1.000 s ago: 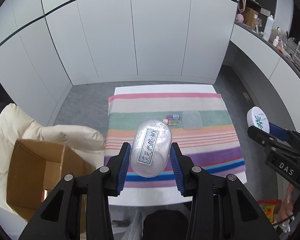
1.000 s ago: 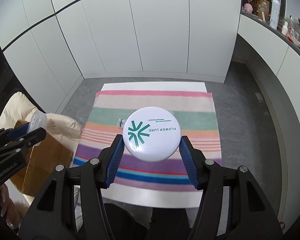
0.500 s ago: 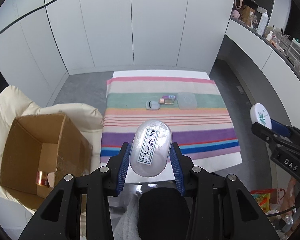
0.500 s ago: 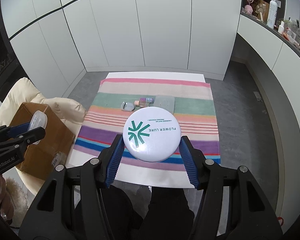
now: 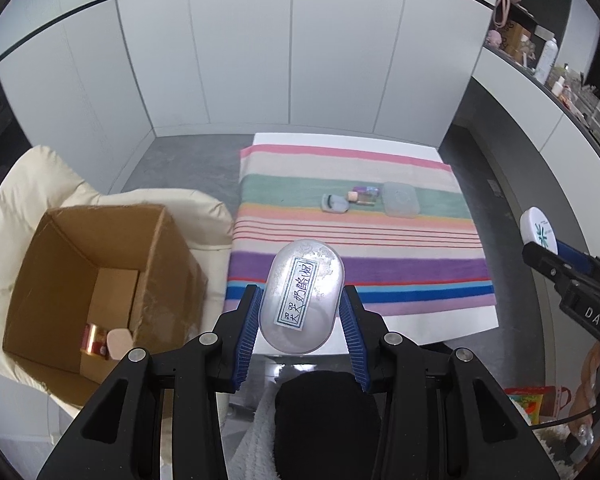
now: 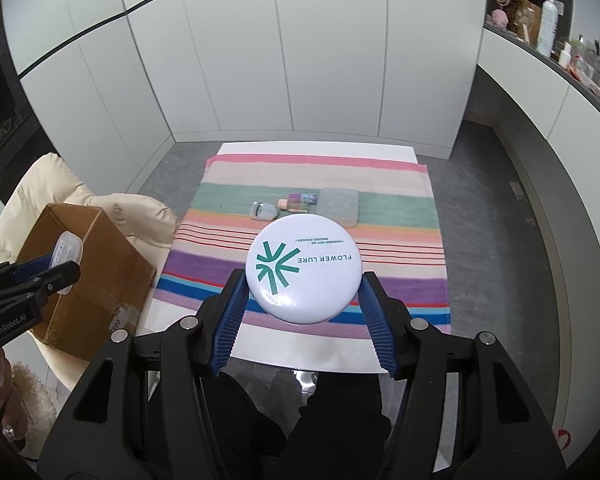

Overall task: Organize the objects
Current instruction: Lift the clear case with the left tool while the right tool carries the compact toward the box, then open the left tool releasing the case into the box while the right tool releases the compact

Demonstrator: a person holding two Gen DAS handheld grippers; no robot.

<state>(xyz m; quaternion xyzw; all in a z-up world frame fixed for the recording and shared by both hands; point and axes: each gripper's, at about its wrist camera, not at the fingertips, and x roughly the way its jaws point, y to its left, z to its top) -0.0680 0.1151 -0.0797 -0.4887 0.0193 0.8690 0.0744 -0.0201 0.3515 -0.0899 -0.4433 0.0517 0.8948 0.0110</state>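
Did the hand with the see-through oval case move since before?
Yes. The left gripper, shut on the clear oval plastic case, moved back and left: the striped cloth looks farther away, and the open cardboard box shows more.

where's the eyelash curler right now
The eyelash curler lies on the striped cloth's green band in the right wrist view, leftmost of the row, just left of the small bottles and the clear square case.
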